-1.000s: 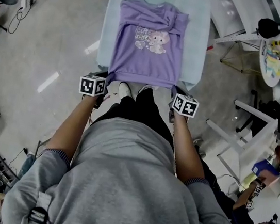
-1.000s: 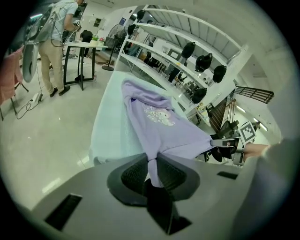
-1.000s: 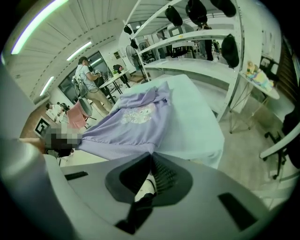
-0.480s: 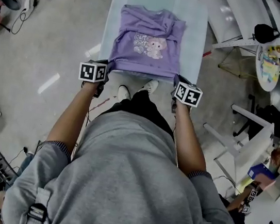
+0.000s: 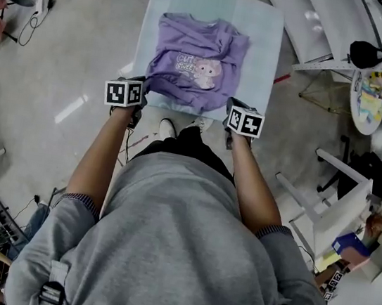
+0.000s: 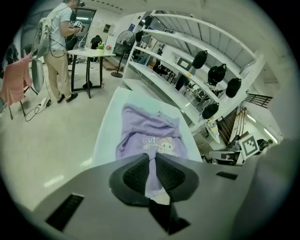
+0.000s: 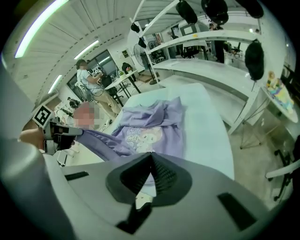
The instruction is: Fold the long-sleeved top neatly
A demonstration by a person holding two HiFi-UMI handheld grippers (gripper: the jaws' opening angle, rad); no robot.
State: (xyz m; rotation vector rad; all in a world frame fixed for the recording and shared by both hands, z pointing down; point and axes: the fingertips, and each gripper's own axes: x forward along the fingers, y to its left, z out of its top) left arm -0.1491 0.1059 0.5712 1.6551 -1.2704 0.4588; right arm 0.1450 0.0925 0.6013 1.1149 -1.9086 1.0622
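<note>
Print on purple top [image 7: 169,125]: "CUTE" over "SWEET", partly legible, just beyond the jaws of the right gripper [image 7: 151,156].
Other text: none readable.

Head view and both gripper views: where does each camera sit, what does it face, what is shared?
Head view: on the person's head, looking steeply down past grey torso and forearms at the purple top on the table; left claw and right claw at its near hem.
Left gripper view: on the left claw, facing along the table; jaws, just closed further, pinch the hem.
Right gripper view: on the right claw, facing likewise; jaws shut on the hem.
Shared: all three show the purple top's front.
</note>
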